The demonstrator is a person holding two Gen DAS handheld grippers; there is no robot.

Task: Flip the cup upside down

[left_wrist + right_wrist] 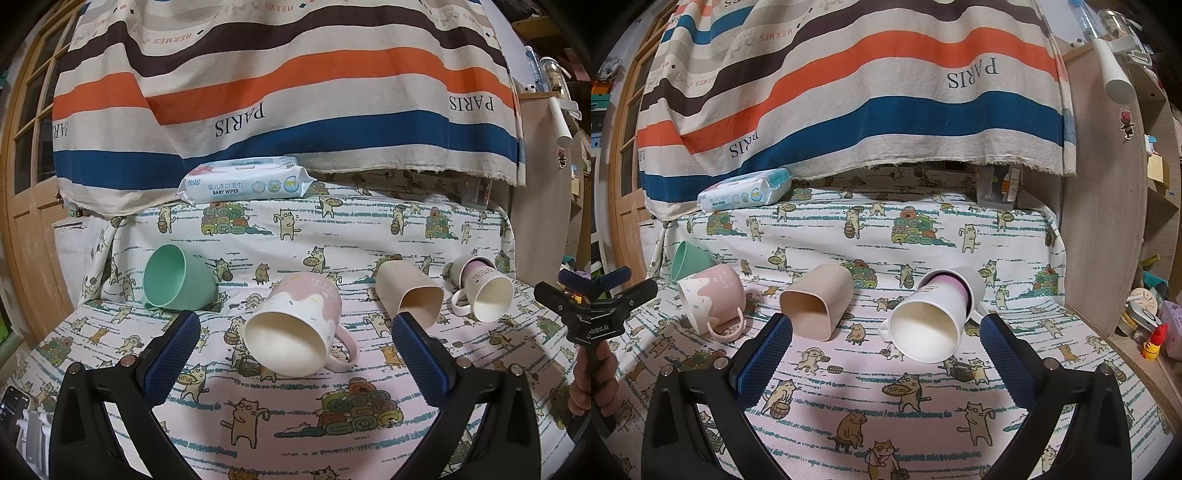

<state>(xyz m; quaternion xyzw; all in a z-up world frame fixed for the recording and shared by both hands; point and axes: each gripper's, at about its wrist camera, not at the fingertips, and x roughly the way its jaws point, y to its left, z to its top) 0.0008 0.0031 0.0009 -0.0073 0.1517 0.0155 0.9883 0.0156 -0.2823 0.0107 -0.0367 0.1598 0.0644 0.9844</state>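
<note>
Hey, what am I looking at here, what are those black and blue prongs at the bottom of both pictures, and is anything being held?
Those prongs are two handheld grippers, each with a camera looking along its fingers. One picture is from the left gripper, the other from the right gripper. Both are open and hold nothing. On the cat-print cloth four cups lie on their sides: a green cup, a pink mug, a beige cup and a white and purple mug. A pack of baby wipes sits behind them.
</note>
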